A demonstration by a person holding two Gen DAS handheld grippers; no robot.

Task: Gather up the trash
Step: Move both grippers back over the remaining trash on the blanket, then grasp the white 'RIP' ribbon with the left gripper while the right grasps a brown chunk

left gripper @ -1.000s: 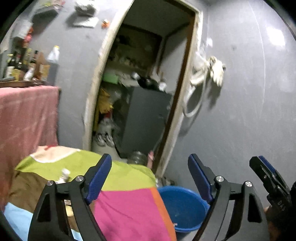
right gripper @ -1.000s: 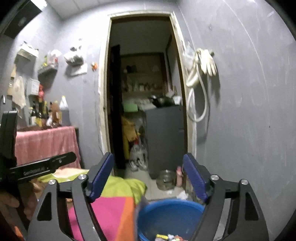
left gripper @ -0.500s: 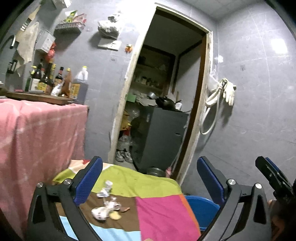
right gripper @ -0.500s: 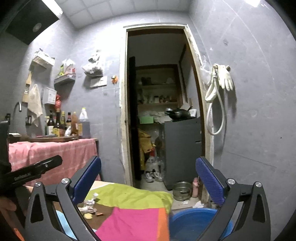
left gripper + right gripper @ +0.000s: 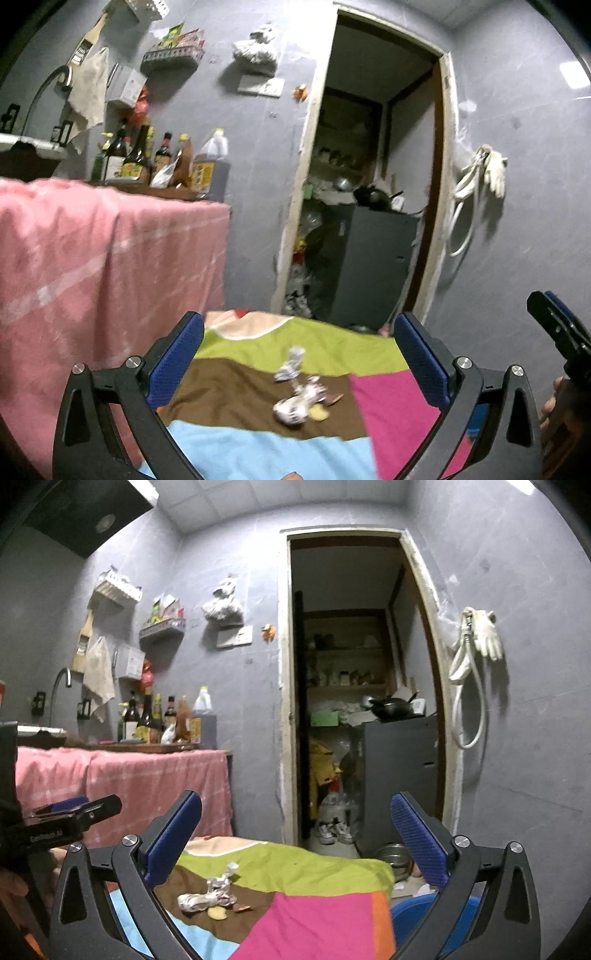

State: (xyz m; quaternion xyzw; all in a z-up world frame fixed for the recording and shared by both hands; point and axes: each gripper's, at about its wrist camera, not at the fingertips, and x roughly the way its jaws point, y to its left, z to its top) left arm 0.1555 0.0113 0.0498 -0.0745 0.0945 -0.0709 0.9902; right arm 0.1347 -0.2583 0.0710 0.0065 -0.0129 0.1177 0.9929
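Crumpled silvery wrappers (image 5: 297,397) and small food scraps (image 5: 320,413) lie on the brown patch of a colourful cloth-covered table (image 5: 258,454). The wrappers also show in the right wrist view (image 5: 207,899). My left gripper (image 5: 299,358) is open and empty, held above and short of the trash. My right gripper (image 5: 295,842) is open and empty, to the right of the trash. A blue basin (image 5: 406,910) stands beside the table's right end, mostly hidden by my right fingers.
A pink-draped counter (image 5: 92,258) with several bottles (image 5: 147,158) stands at the left. An open doorway (image 5: 358,701) behind the table holds a grey cabinet (image 5: 399,775), shoes and a metal bowl (image 5: 393,853). A hose and glove (image 5: 476,653) hang on the right wall.
Both grippers have drawn back and tilted up. The trash on the brown patch has come into view between the fingers, and the blue basin has slid mostly out of view.
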